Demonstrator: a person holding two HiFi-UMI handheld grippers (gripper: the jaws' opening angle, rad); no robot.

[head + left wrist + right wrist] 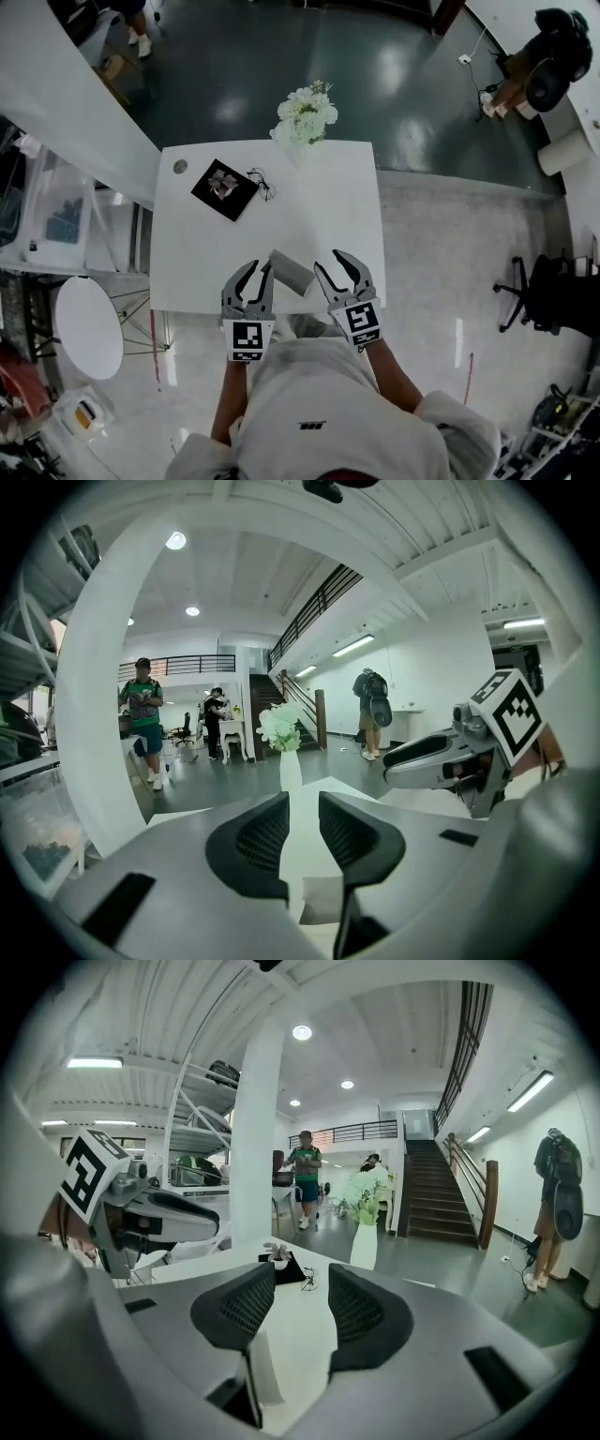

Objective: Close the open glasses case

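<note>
While the left tongs (pixel 260 272) and right tongs (pixel 328 261) gape empty, a boxy grey case (pixel 292 271) sits between them.
Smooth white square table (pixel 309 211) underneath.

Head view: high overhead, looking steeply down on table (pixel 319 216). Gripper views: low, close above near table edge, facing across; all three share flowers (pixel 305 114).

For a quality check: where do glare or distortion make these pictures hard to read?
Head view: the white table is overexposed, so the grey glasses case shows little detail; lights glare on the dark floor. Left gripper view: fisheye bends the white column into an arc; corners are black. Right gripper view: same bending and black corners.
</note>
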